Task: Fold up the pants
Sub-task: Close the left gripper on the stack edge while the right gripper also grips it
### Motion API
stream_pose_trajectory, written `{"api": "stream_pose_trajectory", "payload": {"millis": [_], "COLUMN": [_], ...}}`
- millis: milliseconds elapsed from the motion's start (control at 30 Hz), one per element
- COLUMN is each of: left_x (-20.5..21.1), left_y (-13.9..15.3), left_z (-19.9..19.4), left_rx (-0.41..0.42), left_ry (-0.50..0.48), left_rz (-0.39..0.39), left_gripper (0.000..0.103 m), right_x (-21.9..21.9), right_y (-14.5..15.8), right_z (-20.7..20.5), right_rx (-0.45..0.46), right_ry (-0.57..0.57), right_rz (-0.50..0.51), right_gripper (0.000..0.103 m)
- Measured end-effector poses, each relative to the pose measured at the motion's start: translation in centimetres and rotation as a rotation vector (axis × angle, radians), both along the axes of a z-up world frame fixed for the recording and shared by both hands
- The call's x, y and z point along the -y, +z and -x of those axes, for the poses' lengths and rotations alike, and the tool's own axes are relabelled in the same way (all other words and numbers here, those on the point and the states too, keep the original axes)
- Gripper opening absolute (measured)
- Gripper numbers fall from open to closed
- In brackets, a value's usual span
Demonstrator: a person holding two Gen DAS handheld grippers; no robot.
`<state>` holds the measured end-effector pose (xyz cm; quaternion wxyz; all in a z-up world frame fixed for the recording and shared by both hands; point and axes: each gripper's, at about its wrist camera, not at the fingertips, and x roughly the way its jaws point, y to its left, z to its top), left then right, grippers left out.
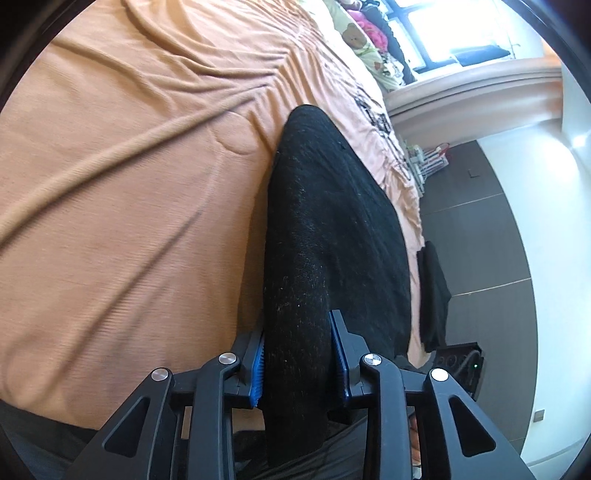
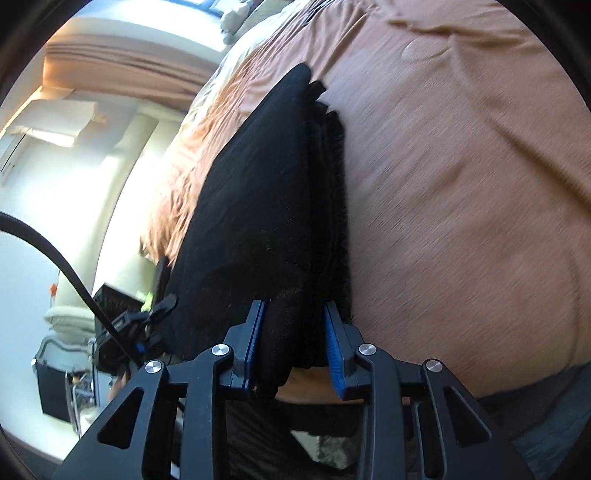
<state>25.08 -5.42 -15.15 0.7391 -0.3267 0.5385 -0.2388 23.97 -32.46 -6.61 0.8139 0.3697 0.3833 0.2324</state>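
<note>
Two handheld grippers each clamp a bunched fold of the same black knitted fabric pants (image 1: 332,229), seen from a fisheye camera on each gripper.

From the left wrist camera, the left gripper (image 1: 300,354) sits at the bottom centre. Its black fingers, lined with blue ribbed pads (image 1: 257,373), press against both sides of a thick roll of the dark cloth. The pants stretch away from the fingers as a long tapering shape, lying over the right part of a bed covered with a wrinkled orange-tan bedspread (image 1: 122,192). Beyond the bed edge on the right, a second piece of folded black cloth (image 1: 434,299) hangs near the dark tiled floor (image 1: 480,206). A bright window (image 1: 454,29) and a pale quilt printed with cartoon bears (image 1: 364,40) show at the top.

From the right wrist camera, the right gripper (image 2: 293,347) also sits at the bottom centre, its blue-padded fingers (image 2: 334,354) closed around several stacked layers of the pants (image 2: 258,206). The cloth here runs up and away over the same bedspread (image 2: 461,177), with layered edges showing along its right side. A black cable (image 2: 59,254) curves across the left of this view, in front of a pale wall. The bedspread looks blurred in this view.
</note>
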Motion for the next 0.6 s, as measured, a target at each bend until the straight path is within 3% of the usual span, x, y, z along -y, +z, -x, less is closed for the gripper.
{"api": "stream_pose_trajectory", "payload": {"millis": [100,200,267,333,600], "left_x": [-0.4,0.0,0.0,0.0,0.2], "left_y": [-0.5,-0.8,-0.9,-0.9,-1.2], "left_z": [-0.4,-1.1,-1.5,-2.3,-5.0], "left_rx": [-0.029,-0.042,-0.042,-0.039,-0.021], "left_ry": [-0.025,-0.039,-0.041,-0.035,-0.046], "left_rz": [-0.053,-0.120,-0.114,-0.124,-0.105], "left_gripper": [0.045,0.050,0.054,0.054,0.054], "right_x": [0.4,1.5,2.3,3.6,6.7], "right_y": [0.0,0.8,1.1,1.2,0.7], "right_z": [-0.9,-2.0,-2.5,-3.4,-8.9], "right_rx": [0.005,0.023,0.039,0.052,0.030], "right_ry": [0.018,0.019,-0.003,-0.025,-0.035], "right_rz": [0.039,0.071,0.080,0.056,-0.014], "right_gripper": [0.029,0.037,0.060,0.072,0.072]}}
